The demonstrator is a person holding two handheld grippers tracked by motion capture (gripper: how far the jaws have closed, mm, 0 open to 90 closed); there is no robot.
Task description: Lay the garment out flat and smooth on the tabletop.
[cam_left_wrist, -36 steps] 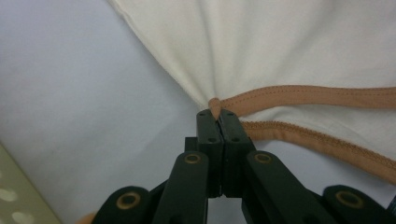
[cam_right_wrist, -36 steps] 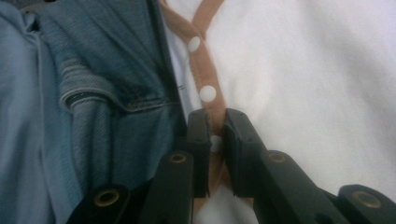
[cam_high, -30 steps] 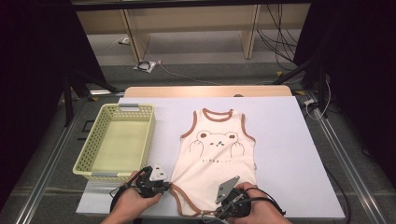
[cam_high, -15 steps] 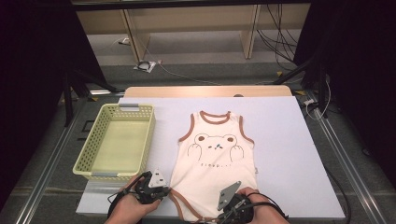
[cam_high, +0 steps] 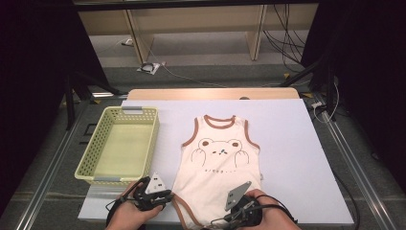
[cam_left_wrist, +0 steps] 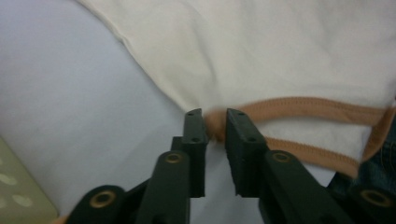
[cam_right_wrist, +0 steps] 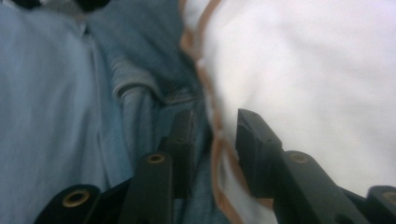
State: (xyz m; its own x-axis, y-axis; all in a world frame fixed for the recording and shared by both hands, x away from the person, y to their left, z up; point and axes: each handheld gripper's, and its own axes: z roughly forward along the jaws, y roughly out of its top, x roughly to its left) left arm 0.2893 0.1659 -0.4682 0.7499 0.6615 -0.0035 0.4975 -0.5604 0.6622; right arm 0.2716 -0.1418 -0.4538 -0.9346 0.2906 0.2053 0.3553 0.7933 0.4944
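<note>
A cream sleeveless baby onesie (cam_high: pixel 218 158) with brown trim and a bear print lies flat on the white table, its bottom end at the near edge. My left gripper (cam_high: pixel 168 195) sits at the onesie's lower left corner. In the left gripper view, the left gripper (cam_left_wrist: pixel 215 122) has a bunched piece of brown trim (cam_left_wrist: pixel 299 106) in the narrow gap between its jaws, which have just been opening. My right gripper (cam_high: pixel 225 219) is at the lower right hem. Its jaws (cam_right_wrist: pixel 212 123) have also just been opening, and they stand apart around the trim (cam_right_wrist: pixel 215 154) without pressing it.
A pale yellow-green plastic basket (cam_high: pixel 152 143) stands to the left of the onesie with nothing in it. Bare white table (cam_high: pixel 297 143) stretches to the right. Blue denim (cam_right_wrist: pixel 70 93) lies past the near edge in the right gripper view.
The onesie has slid slightly toward the near edge. Both hands have stayed at its bottom corners.
</note>
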